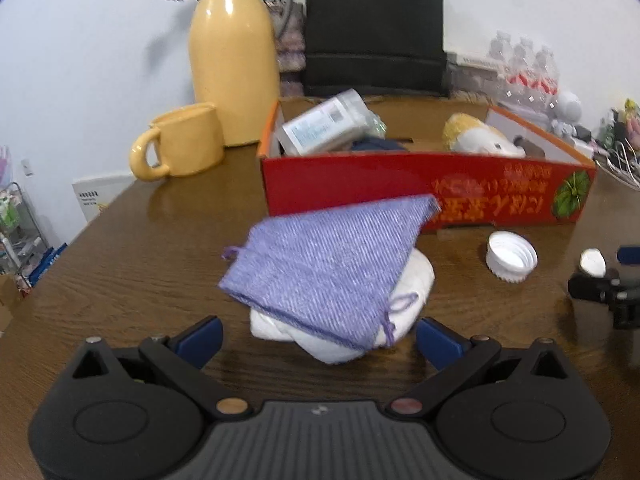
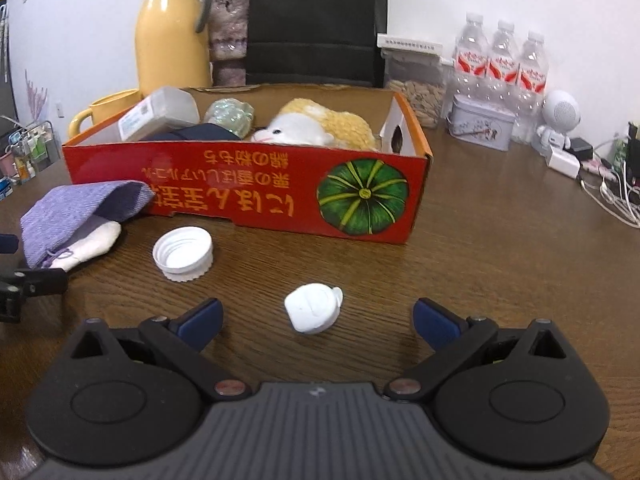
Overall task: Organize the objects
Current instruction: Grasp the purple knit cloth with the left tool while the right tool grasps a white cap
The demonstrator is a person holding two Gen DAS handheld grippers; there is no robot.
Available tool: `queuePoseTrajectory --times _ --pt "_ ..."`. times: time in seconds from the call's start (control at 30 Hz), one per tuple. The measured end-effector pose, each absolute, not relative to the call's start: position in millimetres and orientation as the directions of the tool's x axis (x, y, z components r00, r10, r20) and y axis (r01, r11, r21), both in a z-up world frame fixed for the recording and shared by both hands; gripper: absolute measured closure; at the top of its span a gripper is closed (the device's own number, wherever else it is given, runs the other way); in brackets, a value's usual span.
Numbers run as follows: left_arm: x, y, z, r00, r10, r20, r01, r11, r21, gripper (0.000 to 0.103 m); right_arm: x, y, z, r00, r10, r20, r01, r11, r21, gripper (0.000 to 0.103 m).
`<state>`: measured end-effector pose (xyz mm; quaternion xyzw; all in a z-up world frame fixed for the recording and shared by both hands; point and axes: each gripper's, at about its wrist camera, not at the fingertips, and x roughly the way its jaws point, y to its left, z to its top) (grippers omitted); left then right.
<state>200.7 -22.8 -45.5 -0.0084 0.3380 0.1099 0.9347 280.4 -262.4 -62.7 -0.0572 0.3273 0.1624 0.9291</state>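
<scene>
— Two things sit closest to you on the table [image 2: 500, 248]; what's biggest?

— Behind them, the red box [image 2: 248, 196], already holding a plush toy [image 2: 320, 126] and a plastic container [image 2: 160, 114]. Your purple cloth [image 1: 324, 264] lies on a white bundle [image 1: 416, 280], just in front of your left tongs [image 1: 318, 336], which are spread wide.

— And smaller?

— The white cap [image 2: 183, 253] rests open side up near the box. Your right tongs [image 2: 318, 320] are spread too, with the small white piece [image 2: 312, 308] lying between the fingers, untouched.
</scene>
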Motion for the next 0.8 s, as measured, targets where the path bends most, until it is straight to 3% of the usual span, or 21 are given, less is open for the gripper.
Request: queuePoseTrajectory --times 0.1,0.13,0.2,0.27,0.33,0.63,0.67,0.73,0.8 --pt "197.4 -19.8 -36.6 0.778 0.202 -0.595 -0.218 0.975 0.046 0.0 280.9 -263.8 -61.7 0.737 0.274 -0.618 -0.338 0.941 0.013 0.001" --pt "198.1 -19.5 -33.8 0.785 0.207 -0.584 -0.22 0.974 0.05 0.0 282.1 -264.2 -61.6 0.736 0.275 -0.618 -0.338 0.941 0.017 0.006" --pt "204.0 -20.8 -29.8 0.788 0.219 -0.575 -0.218 0.973 0.072 0.0 283.3 -264.8 -61.7 0.734 0.278 -0.619 -0.337 0.941 0.024 0.023" --pt "212.5 -22.6 -26.4 0.785 0.228 -0.576 -0.214 0.972 0.094 0.0 281.6 -265.6 -60.6 0.743 0.286 -0.606 -0.34 0.94 0.027 0.053" --pt "221.8 -24.9 -23.0 0.788 0.23 -0.571 -0.2 0.973 0.115 0.0 280.5 -266.1 -59.9 0.744 0.3 -0.597 -0.348 0.937 0.037 0.074" --pt "260.9 -24.3 -33.5 0.758 0.223 -0.613 -0.174 0.975 0.138 0.0 278.4 -264.7 -58.9 0.749 0.305 -0.589 -0.354 0.935 0.033 0.074" --pt "262.5 -21.9 -35.3 0.761 0.209 -0.614 -0.174 0.978 0.117 0.004 278.1 -264.7 -58.8 0.749 0.305 -0.588 -0.355 0.934 0.032 0.074" --pt "262.2 -16.3 -37.6 0.764 0.184 -0.618 -0.178 0.981 0.072 0.023 277.7 -264.5 -58.7 0.751 0.305 -0.586 -0.355 0.934 0.03 0.074" --pt "259.3 -11.3 -37.9 0.767 0.151 -0.624 -0.176 0.984 0.022 0.061 277.4 -264.0 -58.2 0.752 0.305 -0.584 -0.357 0.934 0.028 0.074"
